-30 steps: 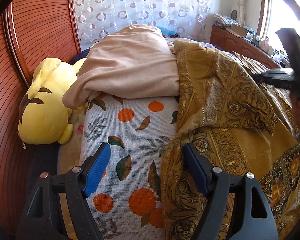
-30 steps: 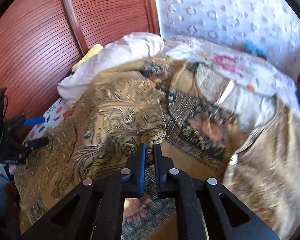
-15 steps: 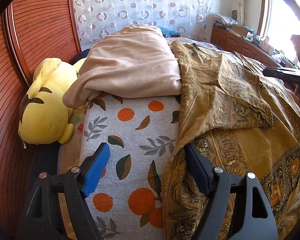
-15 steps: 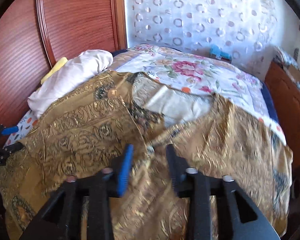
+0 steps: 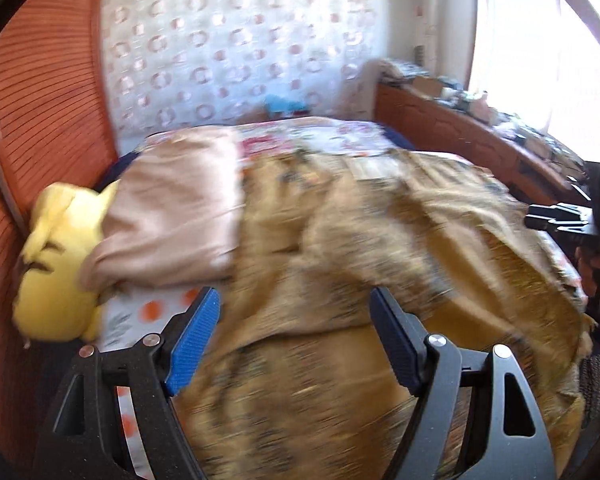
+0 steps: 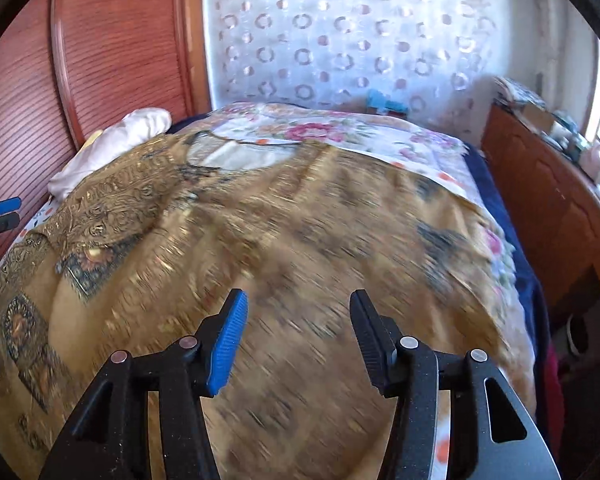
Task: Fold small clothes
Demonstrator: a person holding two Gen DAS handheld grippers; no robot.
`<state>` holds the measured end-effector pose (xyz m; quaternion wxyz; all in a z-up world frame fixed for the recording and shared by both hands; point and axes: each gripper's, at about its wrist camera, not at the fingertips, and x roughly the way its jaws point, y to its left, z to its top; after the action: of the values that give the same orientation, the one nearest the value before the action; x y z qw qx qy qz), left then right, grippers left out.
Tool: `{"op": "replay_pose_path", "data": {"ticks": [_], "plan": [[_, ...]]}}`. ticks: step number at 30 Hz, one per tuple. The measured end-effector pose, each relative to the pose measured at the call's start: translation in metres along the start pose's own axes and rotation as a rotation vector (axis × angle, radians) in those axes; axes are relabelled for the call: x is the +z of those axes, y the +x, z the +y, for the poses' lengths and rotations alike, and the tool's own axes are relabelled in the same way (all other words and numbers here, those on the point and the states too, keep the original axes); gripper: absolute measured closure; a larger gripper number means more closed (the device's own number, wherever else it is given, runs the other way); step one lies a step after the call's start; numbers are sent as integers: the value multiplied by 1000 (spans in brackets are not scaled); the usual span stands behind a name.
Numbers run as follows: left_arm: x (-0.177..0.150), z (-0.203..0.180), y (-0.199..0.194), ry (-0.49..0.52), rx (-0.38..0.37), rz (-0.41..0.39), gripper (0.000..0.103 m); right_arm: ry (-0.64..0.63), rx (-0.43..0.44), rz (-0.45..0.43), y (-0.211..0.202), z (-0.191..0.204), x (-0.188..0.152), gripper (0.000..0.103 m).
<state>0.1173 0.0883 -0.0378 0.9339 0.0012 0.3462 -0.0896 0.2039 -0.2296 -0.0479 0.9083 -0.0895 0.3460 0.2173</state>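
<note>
Mustard-gold patterned garment (image 6: 284, 240) lies spread across bed (image 6: 512, 264), long axis running left-right. Left gripper (image 5: 296, 340) and right gripper (image 6: 298, 338) both directly above it, jaws wide apart, holding nothing; neither nearer

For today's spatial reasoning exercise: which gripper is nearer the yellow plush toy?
Left. The left gripper is close beside the plush toy; the right gripper is over the gold garment, further away.
</note>
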Motion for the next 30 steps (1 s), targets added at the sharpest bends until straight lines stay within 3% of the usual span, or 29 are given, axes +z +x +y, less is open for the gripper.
{"op": "replay_pose_path", "data": {"ticks": [8,15,26,30], "plan": [[23,-72,47,78,-90,33,25,113,-57,2,-36,-45,-38,48],[20,-117,76,154,-124,101,25,182,-102,-1,-47,-75,-46,48],[10,-134,102,191,-113,202,24,288,-129,49,-29,-109,-48,48],[9,-137,104,210,-105,205,23,293,-117,80,-19,-112,-44,48]]}}
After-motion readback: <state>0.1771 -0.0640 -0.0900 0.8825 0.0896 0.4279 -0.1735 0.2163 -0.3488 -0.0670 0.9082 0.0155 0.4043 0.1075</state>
